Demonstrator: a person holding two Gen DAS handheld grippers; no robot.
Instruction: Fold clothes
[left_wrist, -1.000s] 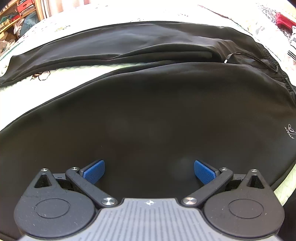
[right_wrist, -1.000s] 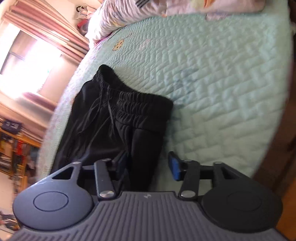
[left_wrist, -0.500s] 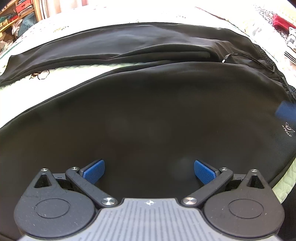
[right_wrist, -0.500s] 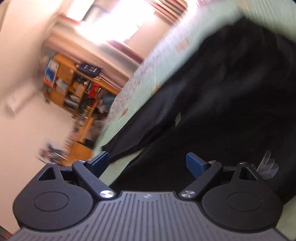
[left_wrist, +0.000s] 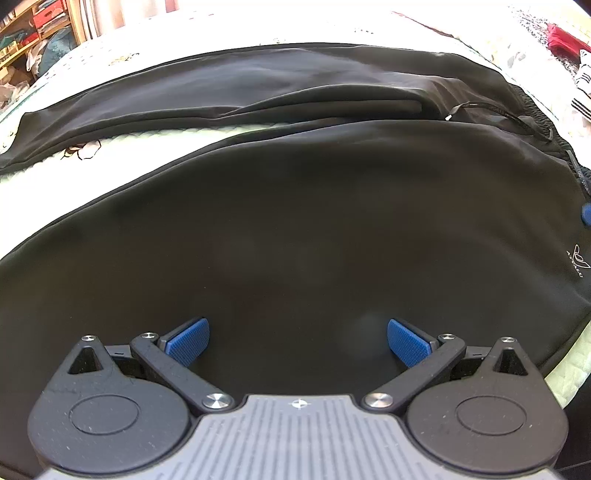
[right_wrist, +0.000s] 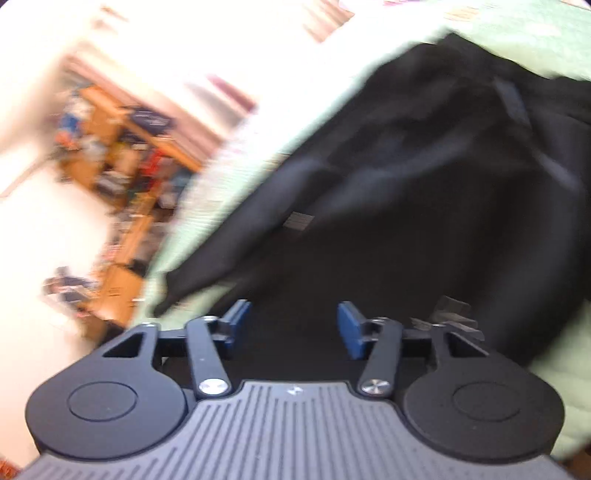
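- Bedroom clutter frames the left wrist view: a wooden bookshelf (left_wrist: 26, 33) crammed with boxes sits at ten o'clock, past the edge of a pale quilted bedspread (left_wrist: 155, 136) printed with small flowers.
- Smooth, slightly shiny black trousers (left_wrist: 314, 229) lie spread flat over that bedspread and fill most of the view; one leg runs across from nine o'clock towards one o'clock, the other lies under the camera, and a wedge of quilt shows between them.
- At two o'clock the gathered elastic waistband carries a thin black drawstring (left_wrist: 491, 109) with a white tip, and a small white logo (left_wrist: 578, 260) sits near three o'clock.
- A red item (left_wrist: 565, 37) and a striped black-and-white cloth (left_wrist: 583, 99) lie on the bed at the one o'clock edge.
- The left gripper (left_wrist: 297, 341) hovers low over the nearer leg, level, its ribbed blue pads (left_wrist: 186, 341) spread wide with nothing between them.
- A blue pad tip shows at the three o'clock edge by the waistband; it is too cropped to say more.
- The right wrist view is motion-blurred and tilted: a bright window and the same kind of shelving smear across nine to eleven o'clock, with mint-green quilt (right_wrist: 546, 29) at one o'clock.
- The right gripper (right_wrist: 293, 326) is over the black cloth (right_wrist: 424, 206), jaws apart but narrower than the left's, holding nothing.
- A grey label (right_wrist: 301, 220) shows on the fabric near the centre.
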